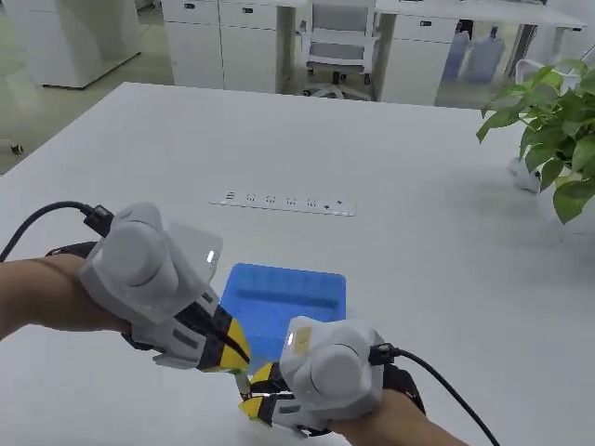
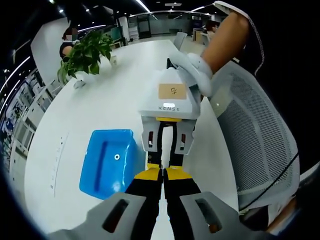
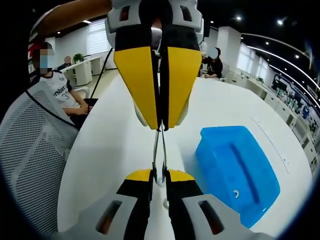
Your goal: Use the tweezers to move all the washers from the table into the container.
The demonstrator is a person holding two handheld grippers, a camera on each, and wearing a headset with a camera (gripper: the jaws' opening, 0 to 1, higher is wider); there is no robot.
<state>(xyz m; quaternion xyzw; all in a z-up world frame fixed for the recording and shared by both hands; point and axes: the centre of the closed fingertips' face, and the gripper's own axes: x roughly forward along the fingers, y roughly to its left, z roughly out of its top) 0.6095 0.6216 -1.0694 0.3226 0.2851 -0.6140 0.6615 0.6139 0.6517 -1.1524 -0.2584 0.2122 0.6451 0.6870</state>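
In the head view, one blue container (image 1: pixel 284 302) sat on the white table (image 1: pixel 418 260). Two grippers met tip to tip at the container's near edge. The left gripper (image 1: pixel 238 351) was on the container's left and the right gripper (image 1: pixel 256 392) was nearer the person, each held in a hand. One power strip (image 1: pixel 284 202) lay beyond the container. One plant (image 1: pixel 558 121) stood well off to the container's right.

In the left gripper view, the left gripper's (image 2: pixel 162 173) two jaws were pressed together just beside the container (image 2: pixel 107 160), their yellow tips touching. The right gripper (image 2: pixel 166 161) faced it head-on, tips near tips. One washer (image 2: pixel 116 157) lay on the floor inside the container. The plant (image 2: pixel 87 52) stood far past the container. One mesh chair back (image 2: pixel 255 140) stood on the grippers' far side from the container.

In the right gripper view, one pair of tweezers (image 3: pixel 159 150) bridged the two grippers beside the container (image 3: pixel 235 170). The left gripper (image 3: pixel 161 125) was clamped on one end of the tweezers. The right gripper (image 3: pixel 160 176) was closed on the other end, pinching both thin arms between its two jaws. One washer (image 3: pixel 236 193) lay inside the container, near a corner. One small pale spot (image 3: pixel 165 203) sat on the table (image 3: pixel 115 150) low between the right jaws, near the container. It was too small to tell whether it was a washer.
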